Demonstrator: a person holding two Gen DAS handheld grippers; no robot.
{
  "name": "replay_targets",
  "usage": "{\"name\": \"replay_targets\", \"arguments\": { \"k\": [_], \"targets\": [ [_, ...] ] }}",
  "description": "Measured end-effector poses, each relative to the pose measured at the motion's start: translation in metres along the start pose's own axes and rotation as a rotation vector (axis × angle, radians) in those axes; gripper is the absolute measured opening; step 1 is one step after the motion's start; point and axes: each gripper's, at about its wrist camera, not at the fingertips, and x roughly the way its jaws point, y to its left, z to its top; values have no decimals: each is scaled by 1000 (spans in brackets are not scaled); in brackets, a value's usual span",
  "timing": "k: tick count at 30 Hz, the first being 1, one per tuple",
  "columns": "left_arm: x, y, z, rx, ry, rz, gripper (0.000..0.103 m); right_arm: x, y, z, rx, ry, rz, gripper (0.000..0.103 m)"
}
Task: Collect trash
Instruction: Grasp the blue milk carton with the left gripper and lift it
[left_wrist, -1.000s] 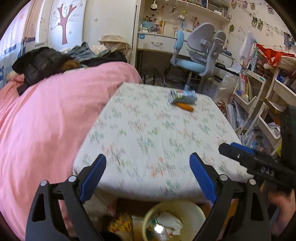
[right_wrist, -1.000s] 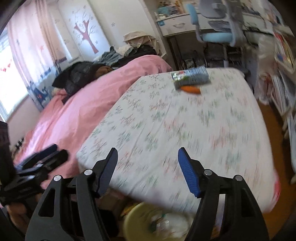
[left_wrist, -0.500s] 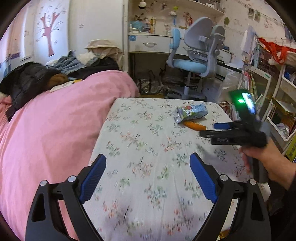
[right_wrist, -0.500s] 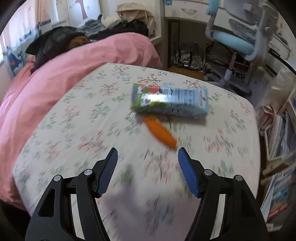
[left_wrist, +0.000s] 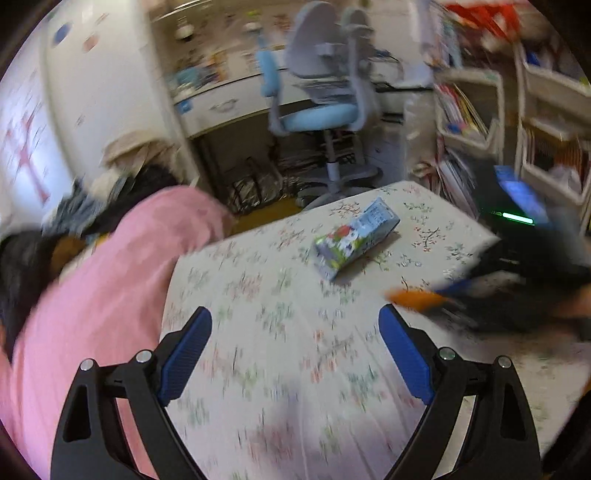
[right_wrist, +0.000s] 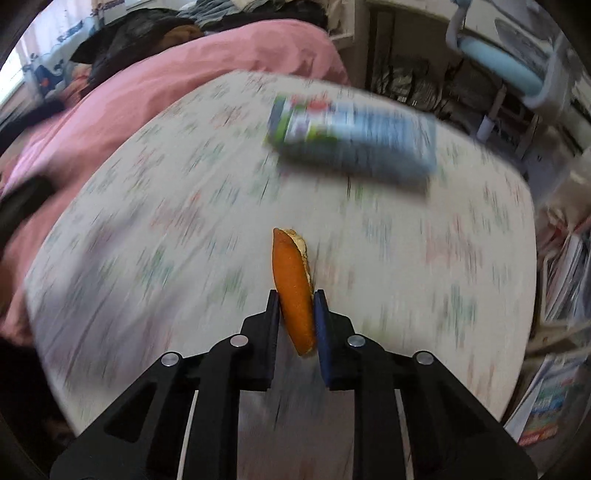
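Note:
An orange peel (right_wrist: 290, 266) lies on the floral tablecloth (right_wrist: 166, 240). My right gripper (right_wrist: 296, 295) is closing its jaws on the peel, and both pads touch its sides. A flattened blue and green drink carton (right_wrist: 351, 140) lies just beyond it. In the left wrist view the carton (left_wrist: 356, 236) sits mid-table, and the peel (left_wrist: 410, 297) shows at the blurred tips of the right gripper (left_wrist: 454, 286). My left gripper (left_wrist: 295, 314) hovers open over the near part of the table, with nothing between its fingers.
Pink bedding (left_wrist: 110, 277) presses against the table's left side, with dark clothes piled on it. A blue desk chair (left_wrist: 321, 110) and a desk stand beyond the table. Bookshelves (left_wrist: 469, 110) line the right side.
My right gripper came down over the table to the peel and its jaws closed on it. My left gripper moved forward over the table and rolled. The bin below the table edge left view.

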Motion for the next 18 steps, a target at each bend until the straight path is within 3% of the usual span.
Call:
{"name": "replay_targets", "arguments": {
  "k": [5,8,11,14,15,18],
  "targets": [
    [54,-25,33,194,16,4,88,-24,8,-41,-3,71,51,18],
    [80,-44,47,263,45,-49,88,-26,0,-44,43,62,98,19],
    [108,-67,56,368,80,-42,88,-25,-10,-44,86,58,161,19],
    [125,-77,64,404,95,-31,88,-25,-15,-42,94,49,187,19],
    [132,-81,68,410,110,-32,85,-26,-14,-42,85,44,186,19],
    [148,-85,73,397,200,-51,46,-28,-9,-43,48,38,165,19]
  ]
}}
